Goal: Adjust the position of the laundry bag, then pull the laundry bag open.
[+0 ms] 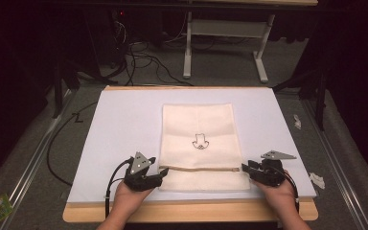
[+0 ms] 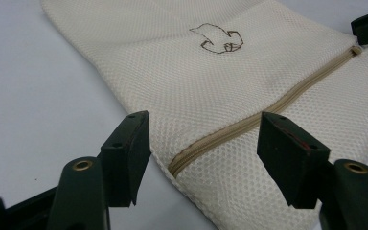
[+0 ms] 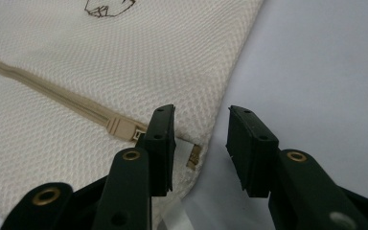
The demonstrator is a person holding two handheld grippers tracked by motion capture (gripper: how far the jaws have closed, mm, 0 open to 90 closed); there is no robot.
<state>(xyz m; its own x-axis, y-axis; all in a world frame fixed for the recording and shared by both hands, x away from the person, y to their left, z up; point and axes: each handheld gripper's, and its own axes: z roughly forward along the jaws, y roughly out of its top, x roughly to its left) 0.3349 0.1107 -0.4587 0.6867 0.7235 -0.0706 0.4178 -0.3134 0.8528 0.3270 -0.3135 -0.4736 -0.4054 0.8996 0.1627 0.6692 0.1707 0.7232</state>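
Observation:
A cream mesh bag [image 1: 199,143] lies flat on the white table sheet [image 1: 124,124], with a small dark outline drawing [image 1: 201,142] at its middle. A beige zipper [image 1: 199,168] runs across its near end, shut, with its slider [image 3: 122,128] at the right end. My left gripper [image 1: 162,175] rests at the zipper's left end, open, its jaws straddling that end [image 2: 182,160]. My right gripper [image 1: 245,168] stands open at the bag's right edge, by the slider [image 3: 122,128] and a small tag [image 3: 193,157].
The table's wooden front edge [image 1: 191,211] runs just below my hands. Cables [image 1: 57,143] trail over the grey floor at the left, and bits of white paper [image 1: 317,180] lie on the right. A white metal frame [image 1: 225,28] stands beyond the table.

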